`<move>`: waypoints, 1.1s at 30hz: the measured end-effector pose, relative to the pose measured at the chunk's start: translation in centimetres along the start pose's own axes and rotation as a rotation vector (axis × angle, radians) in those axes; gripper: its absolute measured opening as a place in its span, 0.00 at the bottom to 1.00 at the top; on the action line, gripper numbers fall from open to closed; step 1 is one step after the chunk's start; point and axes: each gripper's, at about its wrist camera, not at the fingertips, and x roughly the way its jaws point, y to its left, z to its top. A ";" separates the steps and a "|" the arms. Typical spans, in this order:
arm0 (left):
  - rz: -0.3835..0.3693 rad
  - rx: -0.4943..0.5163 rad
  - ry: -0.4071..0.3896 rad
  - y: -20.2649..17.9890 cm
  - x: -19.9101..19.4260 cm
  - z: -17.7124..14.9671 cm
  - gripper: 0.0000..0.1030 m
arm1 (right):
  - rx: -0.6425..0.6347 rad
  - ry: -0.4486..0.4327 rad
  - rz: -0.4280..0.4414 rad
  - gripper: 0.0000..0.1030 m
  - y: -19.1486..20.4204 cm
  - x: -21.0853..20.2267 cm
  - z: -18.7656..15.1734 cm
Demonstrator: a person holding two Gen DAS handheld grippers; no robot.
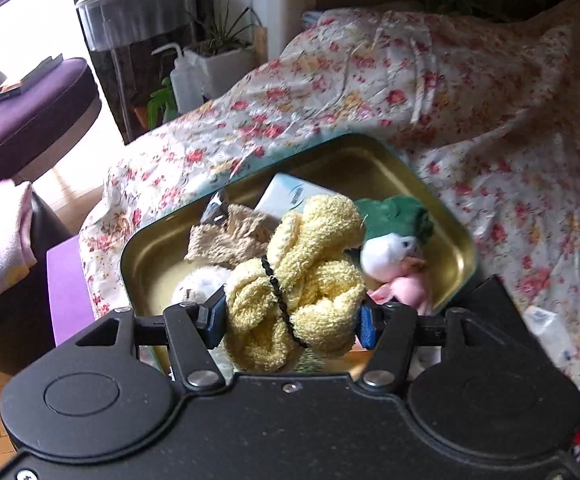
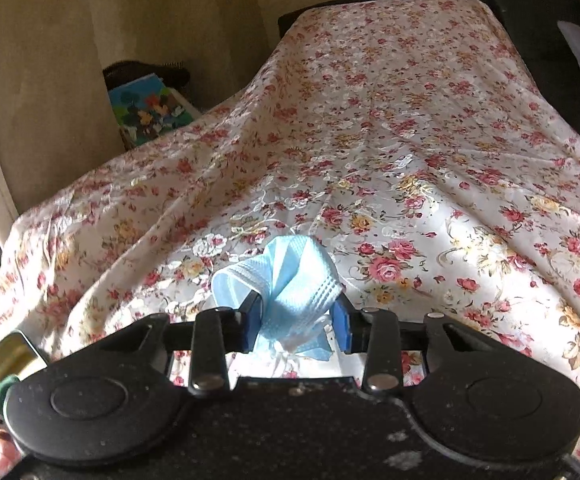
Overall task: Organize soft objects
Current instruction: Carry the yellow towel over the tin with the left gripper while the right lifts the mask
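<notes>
While both grippers are loaded, status by item:

Left gripper (image 1: 293,316): pads are clamping a yellow knitted bundle (image 1: 301,284), with a thin black cord wrapped around it. Jaws are standing about half closed on the bulk.

Bundle position: hanging over the near part of the gold tin (image 1: 459,240), apparently not resting on the contents yet; depth is hard to read through the fisheye.

Tin contents: beige knit piece (image 1: 230,236), white fluffy toy (image 1: 194,284), green-capped plush (image 1: 393,236), pink soft item (image 1: 407,288), white box (image 1: 290,196) at the back.

Right gripper (image 2: 297,326): jaws are pinching a crumpled light-blue face mask (image 2: 286,280), narrow gap, mask bunching between the pads.

Mask position: being held above the floral sheet (image 2: 409,140), with the tin's corner (image 2: 10,354) showing off to that gripper's left.

Step in hand: looks like drop-off of the yellow bundle into the tin, mask queued behind it.

Next move: lower the left, open over the free patch near the front of the tin, clear out; then swing the right leftward over the tin. Tin is filling up, so the bundle may spring back and sit proud of the rim.
</notes>
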 end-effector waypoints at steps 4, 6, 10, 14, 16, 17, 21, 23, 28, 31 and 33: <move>-0.055 -0.062 0.051 1.0 1.2 0.2 0.55 | -0.050 0.024 -0.011 0.35 0.9 0.3 0.1; -0.062 -0.069 0.058 0.9 1.6 0.2 0.55 | -0.064 0.033 -0.024 0.35 1.2 0.3 0.2; -0.053 -0.052 0.042 0.5 1.6 0.3 0.55 | -0.056 0.056 -0.045 0.35 1.2 0.4 0.4; -0.037 -0.046 -0.005 0.7 0.9 0.6 0.55 | -0.048 0.098 -0.058 0.35 1.1 0.9 0.9; -0.055 -0.059 -0.005 1.1 0.9 0.7 0.55 | -0.048 0.114 -0.075 0.35 1.2 1.0 1.3; -0.059 -0.062 -0.005 1.1 0.8 0.7 0.55 | -0.049 0.123 -0.081 0.35 1.3 1.0 1.6; -0.058 -0.064 -0.025 1.2 0.7 0.8 0.55 | -0.071 0.145 -0.045 0.35 2.6 -0.5 3.6; -0.061 -0.070 -0.024 1.3 0.7 0.9 0.55 | -0.097 0.152 0.001 0.35 4.1 -1.6 4.6; -0.088 -0.104 -0.012 1.9 1.0 1.0 0.55 | -0.175 0.201 0.167 0.35 9.7 -4.0 6.6; -0.109 -0.137 0.003 2.5 1.3 1.2 0.55 | -0.219 0.244 0.272 0.35 13.6 -4.9 7.1; -0.108 -0.148 -0.001 2.7 1.3 1.3 0.55 | -0.238 0.277 0.324 0.35 15.9 -5.1 7.2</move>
